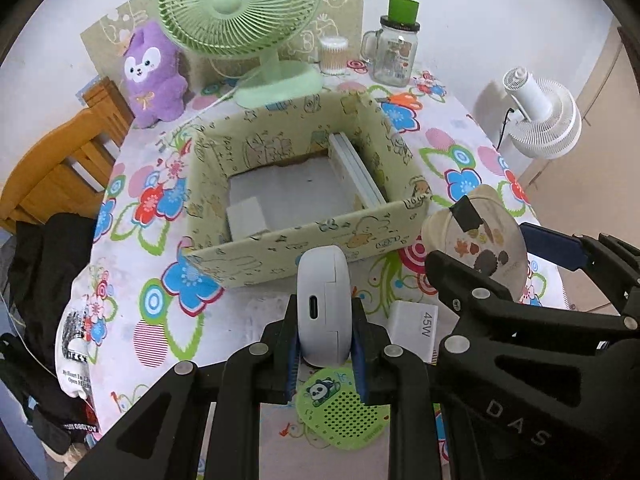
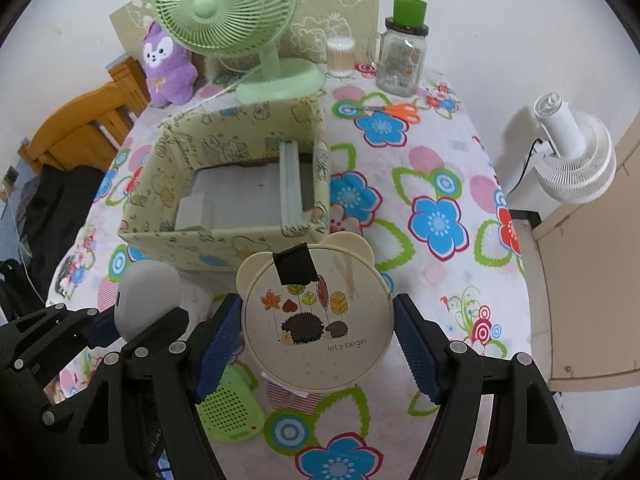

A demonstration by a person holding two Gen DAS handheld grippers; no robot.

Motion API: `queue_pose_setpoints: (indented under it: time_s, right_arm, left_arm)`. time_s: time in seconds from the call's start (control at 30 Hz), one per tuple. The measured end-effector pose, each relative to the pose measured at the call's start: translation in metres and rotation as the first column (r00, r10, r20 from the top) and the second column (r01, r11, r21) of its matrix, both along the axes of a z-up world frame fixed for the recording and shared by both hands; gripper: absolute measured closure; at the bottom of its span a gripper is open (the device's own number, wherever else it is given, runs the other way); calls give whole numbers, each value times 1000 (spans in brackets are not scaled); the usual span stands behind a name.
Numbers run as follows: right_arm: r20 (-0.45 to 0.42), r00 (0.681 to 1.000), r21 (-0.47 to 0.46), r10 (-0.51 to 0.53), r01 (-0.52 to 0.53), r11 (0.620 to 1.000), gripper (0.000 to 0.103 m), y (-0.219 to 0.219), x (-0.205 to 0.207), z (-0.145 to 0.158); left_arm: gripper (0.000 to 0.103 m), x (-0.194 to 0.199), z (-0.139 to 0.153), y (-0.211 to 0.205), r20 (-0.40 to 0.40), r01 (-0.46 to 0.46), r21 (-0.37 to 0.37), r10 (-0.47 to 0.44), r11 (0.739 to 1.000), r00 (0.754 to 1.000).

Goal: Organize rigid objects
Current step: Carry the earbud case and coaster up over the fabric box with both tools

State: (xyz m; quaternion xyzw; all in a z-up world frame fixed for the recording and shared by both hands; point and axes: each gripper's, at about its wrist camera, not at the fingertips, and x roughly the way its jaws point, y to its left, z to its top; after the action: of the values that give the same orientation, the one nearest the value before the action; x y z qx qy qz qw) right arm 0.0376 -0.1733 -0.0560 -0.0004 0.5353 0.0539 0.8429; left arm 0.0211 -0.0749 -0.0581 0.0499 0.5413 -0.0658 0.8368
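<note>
Left gripper (image 1: 325, 354) clamps smooth white oval case (image 1: 325, 300); right gripper (image 2: 318, 346) grips round cream tin (image 2: 318, 320)

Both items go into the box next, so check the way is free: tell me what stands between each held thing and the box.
Nothing visible blocks either. The left tool holds the white case, the right tool the round hedgehog tin, both on the near side of the box's front wall. Its floor is mostly bare.

Around the open cartoon-print storage box (image 1: 304, 208): two fans, one green desk fan (image 1: 240, 12) and one white floor fan (image 1: 540, 116); one purple plush toy (image 1: 154, 76); one glass handled jar (image 1: 394, 54); one orange-handled scissors (image 2: 394, 111).
</note>
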Motion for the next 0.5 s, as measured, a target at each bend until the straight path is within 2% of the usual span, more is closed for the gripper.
queue_pose_setpoints:
  time_s: [0.5]
  right_arm:
    - [55, 998, -1, -26, 26, 1000, 26, 29, -1, 29]
  left_arm:
    - [82, 2, 25, 29, 58, 20, 2, -20, 1000, 998]
